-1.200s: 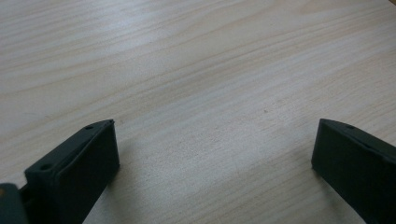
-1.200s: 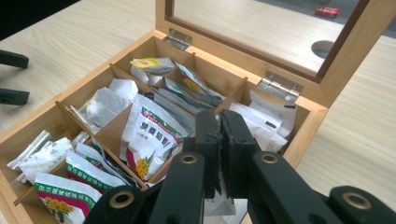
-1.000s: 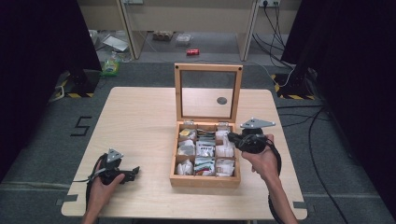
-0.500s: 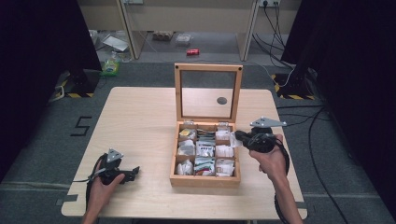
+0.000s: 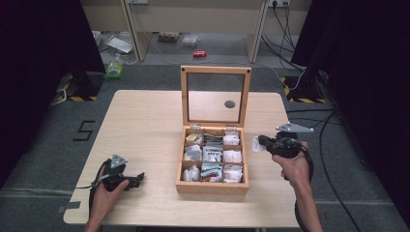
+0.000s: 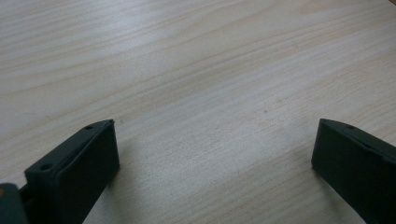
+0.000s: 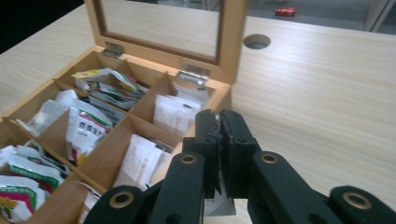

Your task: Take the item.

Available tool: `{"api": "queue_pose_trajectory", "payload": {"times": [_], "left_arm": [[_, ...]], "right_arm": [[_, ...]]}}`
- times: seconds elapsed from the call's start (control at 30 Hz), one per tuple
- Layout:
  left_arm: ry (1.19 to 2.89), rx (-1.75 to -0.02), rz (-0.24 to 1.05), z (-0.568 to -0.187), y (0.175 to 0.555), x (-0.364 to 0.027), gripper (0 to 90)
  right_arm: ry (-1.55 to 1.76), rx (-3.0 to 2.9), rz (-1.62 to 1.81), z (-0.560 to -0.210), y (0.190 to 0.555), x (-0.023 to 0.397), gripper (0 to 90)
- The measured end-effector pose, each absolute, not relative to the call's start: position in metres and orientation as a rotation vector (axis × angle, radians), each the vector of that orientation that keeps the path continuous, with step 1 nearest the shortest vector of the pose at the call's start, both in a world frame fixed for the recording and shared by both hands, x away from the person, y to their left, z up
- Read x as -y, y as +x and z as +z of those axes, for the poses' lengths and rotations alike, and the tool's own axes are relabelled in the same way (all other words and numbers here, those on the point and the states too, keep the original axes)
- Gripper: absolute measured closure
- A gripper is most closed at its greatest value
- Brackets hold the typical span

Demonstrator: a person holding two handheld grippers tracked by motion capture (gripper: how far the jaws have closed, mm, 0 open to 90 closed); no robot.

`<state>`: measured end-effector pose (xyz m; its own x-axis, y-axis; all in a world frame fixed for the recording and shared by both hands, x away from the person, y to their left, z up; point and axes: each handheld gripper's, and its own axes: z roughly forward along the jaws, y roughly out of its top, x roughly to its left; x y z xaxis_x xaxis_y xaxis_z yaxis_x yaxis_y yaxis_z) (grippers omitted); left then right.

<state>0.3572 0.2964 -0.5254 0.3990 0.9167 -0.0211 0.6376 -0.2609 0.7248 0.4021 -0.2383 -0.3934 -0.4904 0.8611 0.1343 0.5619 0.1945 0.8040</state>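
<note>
Wooden box [image 5: 212, 157], glass lid up, mid-surface, nine compartments of tea packets [image 7: 84, 126]. Right gripper [image 5: 259, 144] just beside its right wall, jaws pinching white packet [image 5: 255, 143]. Left gripper [image 6: 212, 154] view: jaws spread over bare surface [image 6: 196, 70].

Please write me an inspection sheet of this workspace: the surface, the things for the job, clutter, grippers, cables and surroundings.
Surface: light wooden table with a round hole behind the box.
Job's things: wooden box, glass lid standing open, nine compartments holding sachets; one white sachet is out of the box.
Clutter: nothing seen on the table.
Grippers: left gripper rests on the table, fingers wide apart, nothing between them; right gripper is beside the box's right wall, shut on the white sachet.
Cables: one trails from each gripper; more lie on the floor at right.
Surroundings: grey floor with a red can, a green bottle and packaging.
</note>
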Motion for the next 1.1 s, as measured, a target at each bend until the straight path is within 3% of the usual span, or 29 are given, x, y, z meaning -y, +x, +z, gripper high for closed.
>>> {"api": "queue_pose_trajectory", "payload": {"times": [1.1], "left_arm": [[2.000, -1.323, 0.543, -0.525, 0.357, -0.296, 0.0]], "right_arm": [[1.483, -2.116, 1.115, -0.438, 0.418, 0.272, 86.2]]}}
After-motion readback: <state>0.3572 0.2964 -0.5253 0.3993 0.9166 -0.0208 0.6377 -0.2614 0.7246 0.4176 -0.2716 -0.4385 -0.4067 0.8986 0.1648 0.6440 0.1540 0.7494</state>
